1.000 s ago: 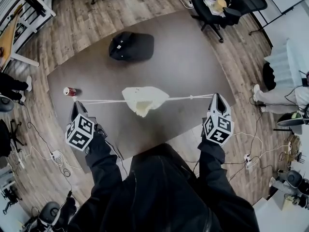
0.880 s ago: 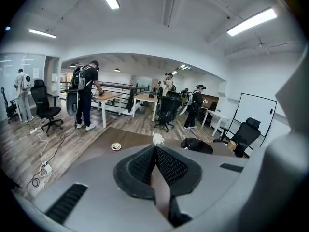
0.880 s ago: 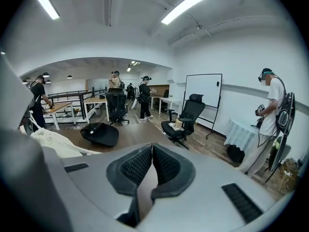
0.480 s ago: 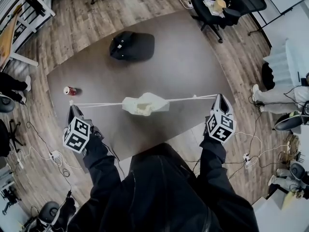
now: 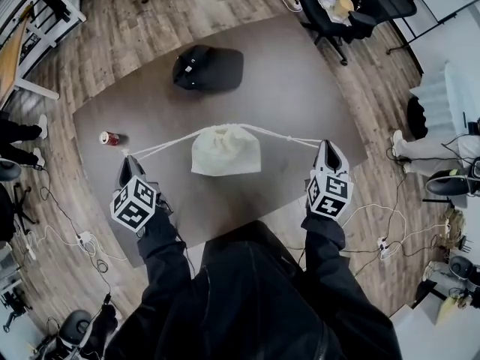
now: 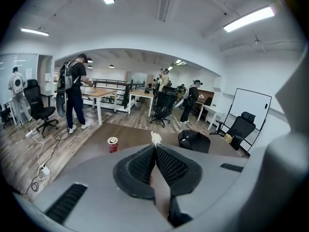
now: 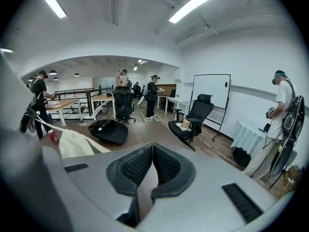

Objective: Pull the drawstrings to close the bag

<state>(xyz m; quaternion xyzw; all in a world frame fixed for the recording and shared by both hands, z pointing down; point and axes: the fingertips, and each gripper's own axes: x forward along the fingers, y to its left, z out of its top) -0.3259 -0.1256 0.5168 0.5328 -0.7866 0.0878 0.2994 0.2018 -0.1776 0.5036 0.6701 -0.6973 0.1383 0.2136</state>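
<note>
A cream drawstring bag (image 5: 225, 150) lies on the brown table (image 5: 300, 88) with its mouth gathered at the far edge. White drawstrings run from the mouth to both sides. The left drawstring (image 5: 161, 146) ends at my left gripper (image 5: 129, 162), which is shut on it. In the left gripper view a frayed cord end (image 6: 155, 137) sticks out of the shut left gripper (image 6: 155, 146). The right drawstring (image 5: 292, 138) reaches my right gripper (image 5: 327, 148), shut on it. In the right gripper view the right gripper (image 7: 152, 145) has its jaws together, with the bag (image 7: 72, 144) to the left.
A red can (image 5: 109, 138) stands by the table's left edge, just beyond my left gripper. A black backpack (image 5: 208, 69) lies at the far side. An office chair (image 5: 337, 10) stands past the far right corner. People (image 6: 75, 95) stand at desks beyond.
The cords were pulled taut in a straight line with the bag lifted and its mouth closing. Now both grippers are closer in, the cords arch loosely, and the bag rests lower with its mouth gathered.
</note>
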